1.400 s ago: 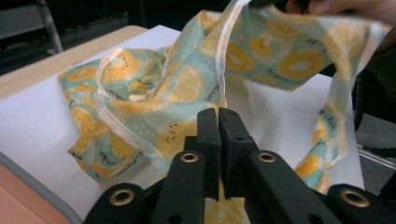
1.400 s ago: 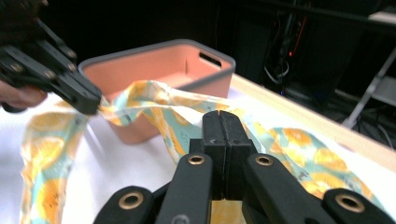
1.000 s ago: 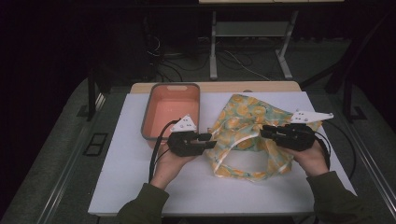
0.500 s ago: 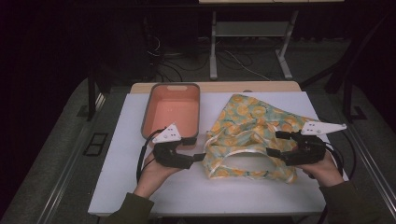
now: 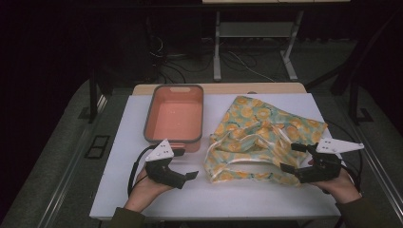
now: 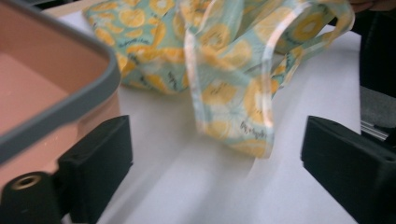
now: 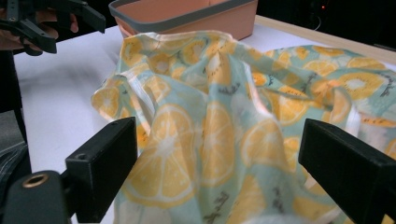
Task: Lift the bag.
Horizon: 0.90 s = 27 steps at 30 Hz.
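The left gripper has just been opening, jaws wide on nothing, salmon plastic bin just behind. To its right, apart, lies the crumpled lemon-print cloth bag. The right gripper, also freshly opened, brackets its near edge unpinched. White tabletop, dark room.

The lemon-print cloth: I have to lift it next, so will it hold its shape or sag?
The cloth will probably sag: it lies rumpled in soft folds on the table. It looks thin and likely light, since loose loops of its pale edging stand up unaided. Pinched at one spot, the rest would likely trail and drag.
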{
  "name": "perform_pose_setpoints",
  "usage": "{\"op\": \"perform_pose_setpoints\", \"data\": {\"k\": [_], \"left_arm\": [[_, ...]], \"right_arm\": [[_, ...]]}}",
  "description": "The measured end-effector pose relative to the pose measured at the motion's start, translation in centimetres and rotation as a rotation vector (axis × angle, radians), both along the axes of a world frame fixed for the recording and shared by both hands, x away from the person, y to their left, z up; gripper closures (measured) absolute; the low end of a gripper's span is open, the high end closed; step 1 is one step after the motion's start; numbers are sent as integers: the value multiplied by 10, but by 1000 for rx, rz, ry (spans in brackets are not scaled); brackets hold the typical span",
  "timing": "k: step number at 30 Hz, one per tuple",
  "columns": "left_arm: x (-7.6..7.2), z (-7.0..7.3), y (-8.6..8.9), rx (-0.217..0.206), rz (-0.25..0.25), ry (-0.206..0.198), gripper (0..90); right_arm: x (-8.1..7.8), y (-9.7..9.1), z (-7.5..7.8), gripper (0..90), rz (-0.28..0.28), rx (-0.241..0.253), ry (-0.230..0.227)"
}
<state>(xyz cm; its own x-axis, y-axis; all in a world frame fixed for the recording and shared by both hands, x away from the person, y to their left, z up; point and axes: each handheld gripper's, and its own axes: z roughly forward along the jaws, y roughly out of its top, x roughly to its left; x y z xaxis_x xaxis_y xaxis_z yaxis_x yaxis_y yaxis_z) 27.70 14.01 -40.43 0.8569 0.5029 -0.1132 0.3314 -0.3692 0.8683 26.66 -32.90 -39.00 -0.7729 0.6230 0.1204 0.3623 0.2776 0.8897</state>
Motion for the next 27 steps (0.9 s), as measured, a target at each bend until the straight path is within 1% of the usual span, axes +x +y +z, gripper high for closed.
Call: {"op": "perform_pose_setpoints", "data": {"k": [4,5,7,8,11,13,18,20,27], "left_arm": [[-3,-9,4,16,29,11,0],[-3,-10,5,22,32,11,0],[-5,-13,7,12,35,14,0],[-5,-14,9,14,36,15,0],[-5,-17,10,24,36,17,0],[-5,-18,10,20,30,21,0],[-5,-18,9,21,25,18,0],[-6,-17,9,14,25,21,0],[-6,-17,9,13,21,18,0]], "right_arm": [[-4,-2,-8,114,-5,7,-1],[-5,-2,-10,114,-7,11,0],[-7,-4,-14,114,-8,18,6],[-8,-4,-16,114,-8,19,6],[-9,-5,-22,114,-6,-2,17],[-9,-5,-25,114,-7,-8,26],[-8,-4,-27,114,-8,-23,33],[-8,-4,-28,114,-9,-20,35],[-7,-3,-28,114,-4,-26,40]]}}
